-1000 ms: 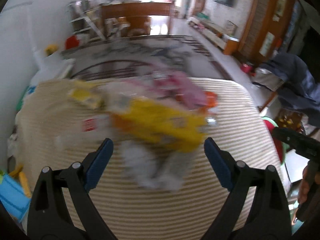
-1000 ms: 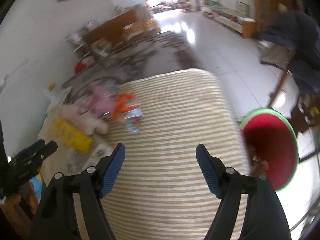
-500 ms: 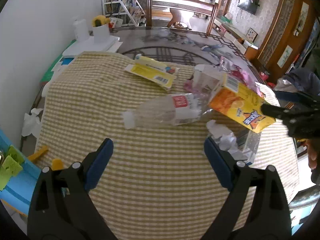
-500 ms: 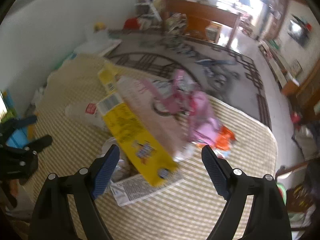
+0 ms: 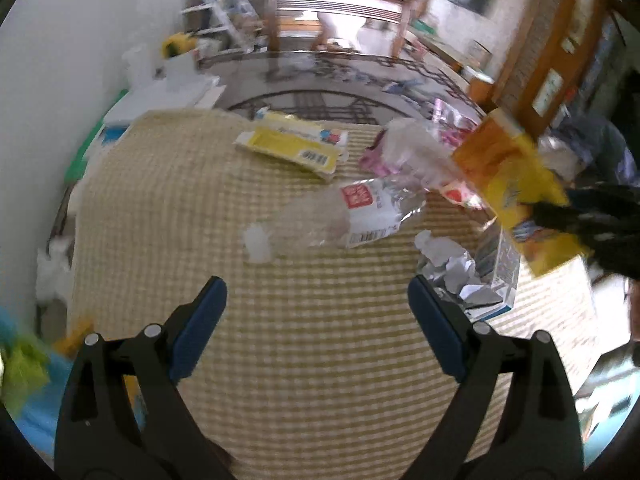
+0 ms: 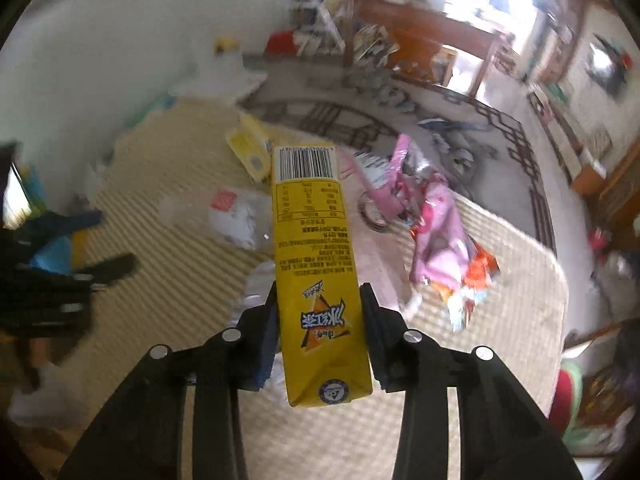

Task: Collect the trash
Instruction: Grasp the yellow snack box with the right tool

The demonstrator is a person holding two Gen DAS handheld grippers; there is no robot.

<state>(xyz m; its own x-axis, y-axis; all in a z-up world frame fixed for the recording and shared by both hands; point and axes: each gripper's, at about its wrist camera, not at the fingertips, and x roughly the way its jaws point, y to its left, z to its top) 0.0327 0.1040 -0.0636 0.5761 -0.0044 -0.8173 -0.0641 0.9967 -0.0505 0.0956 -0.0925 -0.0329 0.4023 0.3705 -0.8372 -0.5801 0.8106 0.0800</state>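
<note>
Right gripper (image 6: 320,300): jaws now clamped on the yellow carton (image 6: 316,264), one pad on each long side near its lower end. Half a second ago the jaws stood wide and the carton lay on the trash pile. The carton is now lifted clear of the cloth (image 6: 500,320), barcode end pointing away from the camera.

Left gripper (image 5: 316,300): jaws wide, holding nothing, as in the earlier frame. It hovers over the cloth, near the clear bottle (image 5: 332,216).

In the left view, the carton (image 5: 508,184) hangs tilted at the right, above the crumpled paper (image 5: 452,268).

Remaining on the cloth: the bottle, a flattened yellow box (image 5: 292,146), pink wrappers (image 6: 432,224), the paper. Their positions are unchanged.
</note>
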